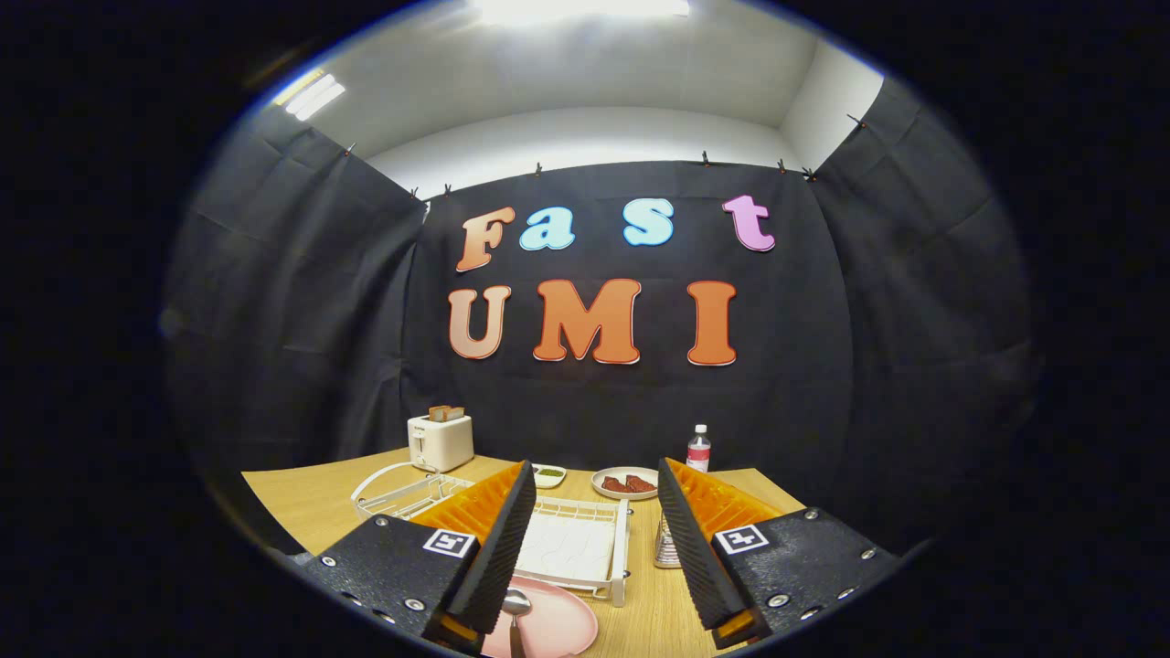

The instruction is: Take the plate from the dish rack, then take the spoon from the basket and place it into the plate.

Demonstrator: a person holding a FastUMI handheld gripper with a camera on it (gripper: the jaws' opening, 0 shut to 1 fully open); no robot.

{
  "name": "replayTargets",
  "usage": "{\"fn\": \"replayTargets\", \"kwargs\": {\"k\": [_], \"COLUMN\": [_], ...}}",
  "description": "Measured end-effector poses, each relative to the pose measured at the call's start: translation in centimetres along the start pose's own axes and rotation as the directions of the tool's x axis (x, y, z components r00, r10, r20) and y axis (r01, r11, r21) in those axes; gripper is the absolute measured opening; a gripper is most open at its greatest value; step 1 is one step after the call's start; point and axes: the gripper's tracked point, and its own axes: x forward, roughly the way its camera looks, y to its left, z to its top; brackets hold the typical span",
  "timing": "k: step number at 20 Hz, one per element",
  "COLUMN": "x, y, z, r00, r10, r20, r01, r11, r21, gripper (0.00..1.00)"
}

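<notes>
Two fingers of the gripper [594, 548] stand wide apart, holding nothing. Just below them on the light wooden table [302, 503] lies a round pink plate [562, 626] with a shiny metal spoon [515, 608] in it. Beyond, between the fingers, sits a white wire dish rack [580, 548]; a metal mesh basket [667, 544] stands beside the rack.

Counts: 1 desk [311, 507], 1 toaster [440, 440] w/ 2 bread slices [446, 413], 1 dish rack [576, 548], 1 pink plate [553, 626], 1 spoon [515, 608], 1 small bowl [549, 475], 1 dish w/ food [625, 482], 1 bottle [698, 450], 1 metal basket [667, 546]. 1 tool [594, 530], 2 fingers, spread apart, nothing between.
</notes>
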Motion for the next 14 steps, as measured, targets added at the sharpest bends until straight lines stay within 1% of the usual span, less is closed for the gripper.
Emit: {"fn": "replayTargets", "kwargs": {"k": [3,4,5,7,8,10,12,14], "x": [0.2,0.2,0.2,0.2,0.1,-0.4,-1.0,-1.1], "y": [0.0,0.1,0.2,-1.0,-1.4,-1.6,-1.3,-0.3], "z": [2.6,2.6,2.5,2.4,2.4,2.0,1.9,2.1], "r00": [0.998,0.998,0.998,0.997,0.996,0.996,0.996,0.997], "r10": [-0.012,-0.005,-0.005,-0.048,-0.067,-0.081,-0.076,-0.035], "r20": [0.059,0.062,0.056,0.053,0.050,0.044,0.045,0.067], "r01": [0.013,0.007,0.008,0.051,0.069,0.082,0.078,0.037], "r11": [1.000,1.000,0.999,0.997,0.996,0.996,0.996,0.999], "r21": [-0.014,-0.028,-0.045,-0.053,-0.049,-0.036,-0.033,-0.039], "gripper": [0.83,0.83,0.85,0.90,0.91,0.91,0.92,0.92]}}
